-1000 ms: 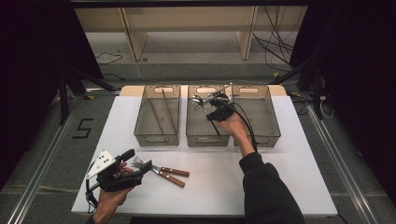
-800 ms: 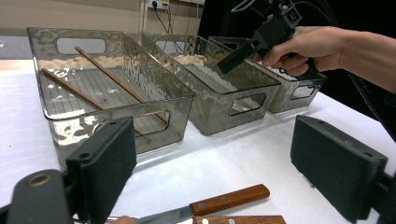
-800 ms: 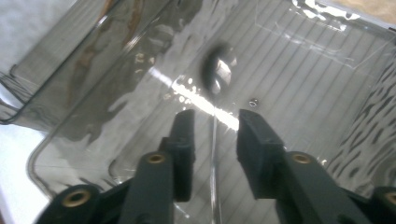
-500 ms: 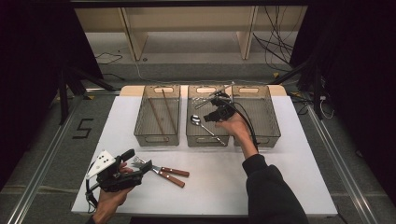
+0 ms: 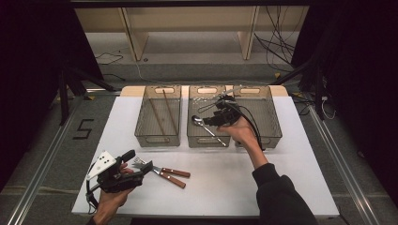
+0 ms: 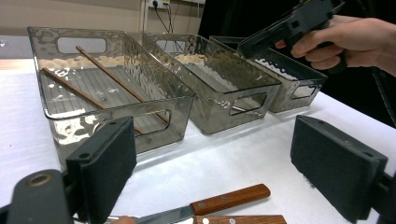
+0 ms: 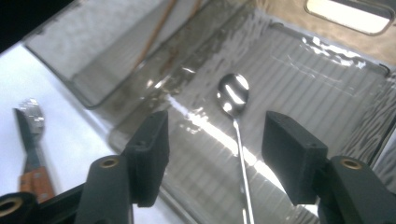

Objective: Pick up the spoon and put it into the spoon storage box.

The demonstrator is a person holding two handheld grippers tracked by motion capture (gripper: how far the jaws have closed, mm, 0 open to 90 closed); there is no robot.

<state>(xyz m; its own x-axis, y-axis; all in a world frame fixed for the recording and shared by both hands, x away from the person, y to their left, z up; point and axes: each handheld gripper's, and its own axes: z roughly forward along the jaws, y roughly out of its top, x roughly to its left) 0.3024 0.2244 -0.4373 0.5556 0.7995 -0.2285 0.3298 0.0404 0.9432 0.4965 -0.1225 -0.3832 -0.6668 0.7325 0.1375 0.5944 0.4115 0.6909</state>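
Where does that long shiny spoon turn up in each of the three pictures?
High view: the spoon lies aslant in the middle bin, just left of the right gripper.
Left gripper view: not in it.
Right gripper view: centre, bowl up, between the open jaws.
Shared landmark: the middle bin.

floor: we see grey flooring point(image 5: 42, 154) with a black "5" mark point(image 5: 84, 129) | furniture: pale wooden shelf frame point(image 5: 187, 23) behind | cables: black, perhaps power leads point(image 5: 277, 42) | surround: dark
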